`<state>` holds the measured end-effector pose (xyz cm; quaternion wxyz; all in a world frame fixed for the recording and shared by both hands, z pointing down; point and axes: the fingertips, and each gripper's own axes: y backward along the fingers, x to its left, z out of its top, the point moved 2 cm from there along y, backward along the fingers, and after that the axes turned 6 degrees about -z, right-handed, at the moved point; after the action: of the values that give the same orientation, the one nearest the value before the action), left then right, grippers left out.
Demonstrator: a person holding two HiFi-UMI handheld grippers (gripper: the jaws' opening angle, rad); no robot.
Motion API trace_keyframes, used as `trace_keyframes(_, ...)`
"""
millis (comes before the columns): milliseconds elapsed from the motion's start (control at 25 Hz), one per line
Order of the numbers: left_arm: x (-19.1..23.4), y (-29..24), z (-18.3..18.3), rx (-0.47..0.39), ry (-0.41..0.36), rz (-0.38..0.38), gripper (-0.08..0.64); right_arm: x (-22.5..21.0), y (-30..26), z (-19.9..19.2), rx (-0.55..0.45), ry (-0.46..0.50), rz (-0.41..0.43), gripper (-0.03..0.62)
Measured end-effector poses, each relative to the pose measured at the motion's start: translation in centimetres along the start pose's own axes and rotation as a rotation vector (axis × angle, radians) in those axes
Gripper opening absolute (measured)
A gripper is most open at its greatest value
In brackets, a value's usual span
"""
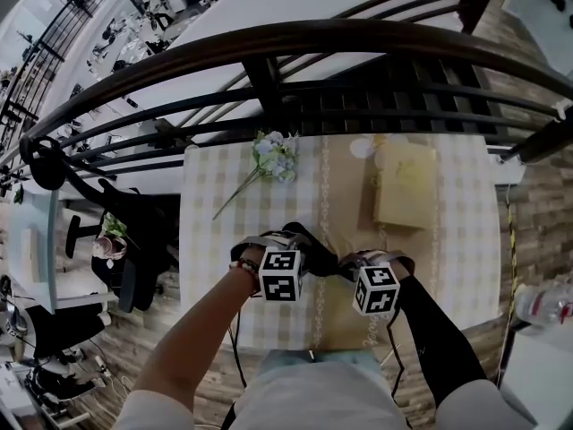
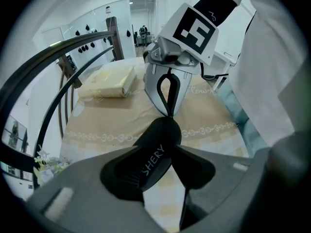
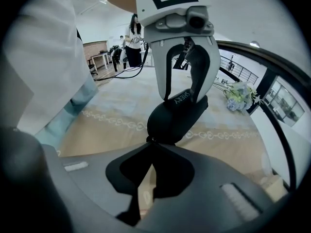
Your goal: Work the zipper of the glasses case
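1. Holding the glasses case [image 2: 167,130] is the left gripper [image 2: 155,152]. Its jaws are clamped on the black shell from both sides, near the end that bears the pale lettering. The case hangs between the two grippers over the near part of the tabletop [image 1: 215,240] and seems to be lifted off the checked cloth.
2. The right gripper [image 3: 151,144] is fully closed at the opposite end of the case. Its two jaw tips meet on a small dark tab that sticks out there, which I take to be the zipper pull [image 3: 147,139].
3. Done so far, judging from this: the case is picked up and steadied, and the pull appears to be pinched. Both grips needed for the zipper look to be in place.
4. Left to do: the actual travel of the zipper. The shell reads as one rounded, shut form in both gripper views, with no gap along its edge. The zipper seems not yet run, though the teeth themselves are too dark to make out.
5. The next move probably calls for drawing the pull around the curved edge while the left gripper keeps the case from twisting. The tab is small, so it could slip free of the tips.
6. A bunch of pale flowers [image 1: 273,158] and a flat yellowish box [image 1: 405,184] lie farther back on the cloth, well apart from the work.
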<state>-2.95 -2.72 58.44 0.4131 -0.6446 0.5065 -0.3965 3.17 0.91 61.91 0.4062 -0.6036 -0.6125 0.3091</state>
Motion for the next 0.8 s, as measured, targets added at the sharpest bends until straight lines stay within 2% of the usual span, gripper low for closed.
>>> trace_keyframes(240,0.1,0.0,0.1,-0.002,0.001,0.002,0.192,1.1,-0.4,0.8,0.012,-0.122,0.004,0.029)
trace_keyframes(400,0.1,0.0,0.0,-0.010,0.002,0.001,0.192,1.3,-0.6,1.0,0.000,-0.217,-0.032,0.029)
trace_keyframes(600,0.1,0.1,0.1,0.005,-0.053,-0.010,0.192,1.3,-0.7,0.9,0.001,-0.233,-0.041,0.029)
trace_keyframes(640,0.1,0.1,0.0,0.025,-0.082,-0.011,0.208,1.4,-0.8,0.9,0.000,-0.232,-0.036,0.029)
trace_keyframes(720,0.1,0.1,-0.5,0.080,-0.154,-0.023,0.298,1.7,-0.9,1.1,-0.005,-0.228,-0.022,0.029)
trace_keyframes(800,-0.1,-0.1,-1.1,0.138,-0.217,-0.069,0.356,1.9,-1.0,1.2,-0.006,-0.228,-0.018,0.029)
